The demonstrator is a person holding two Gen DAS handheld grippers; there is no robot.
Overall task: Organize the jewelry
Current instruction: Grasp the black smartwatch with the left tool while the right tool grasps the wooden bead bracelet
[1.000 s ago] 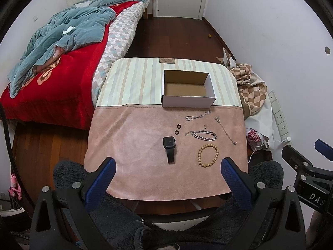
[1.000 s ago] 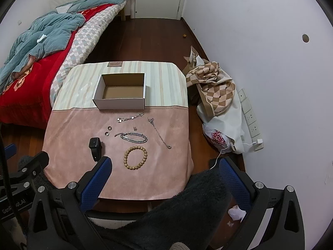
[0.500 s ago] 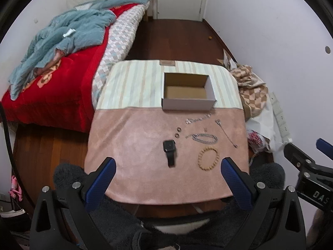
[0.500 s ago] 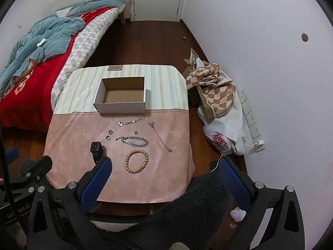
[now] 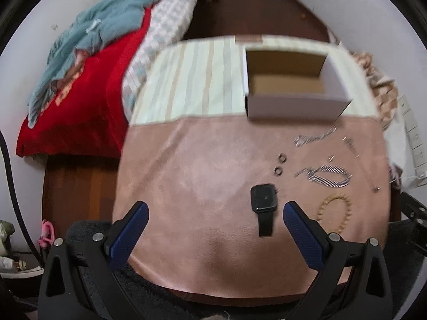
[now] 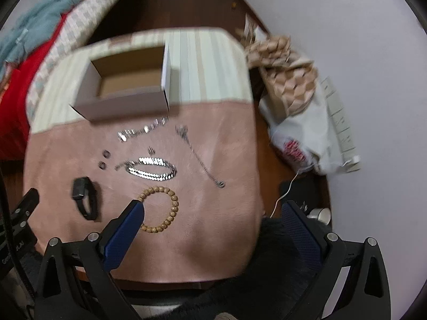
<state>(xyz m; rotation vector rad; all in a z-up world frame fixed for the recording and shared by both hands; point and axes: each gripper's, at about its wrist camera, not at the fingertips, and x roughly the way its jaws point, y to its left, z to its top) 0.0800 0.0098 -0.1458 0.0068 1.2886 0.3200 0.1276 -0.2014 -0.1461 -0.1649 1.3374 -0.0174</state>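
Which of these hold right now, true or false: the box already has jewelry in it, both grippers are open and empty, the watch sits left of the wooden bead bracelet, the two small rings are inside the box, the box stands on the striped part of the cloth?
1. The cardboard box already holds jewelry. False: its inside shows only bare cardboard.
2. The left gripper and right gripper are both open and hold nothing. True.
3. The black watch lies left of the wooden bead bracelet. True.
4. The two small rings are inside the box. False: they lie on the pink cloth, above the watch.
5. The box stands on the striped part of the cloth. True.
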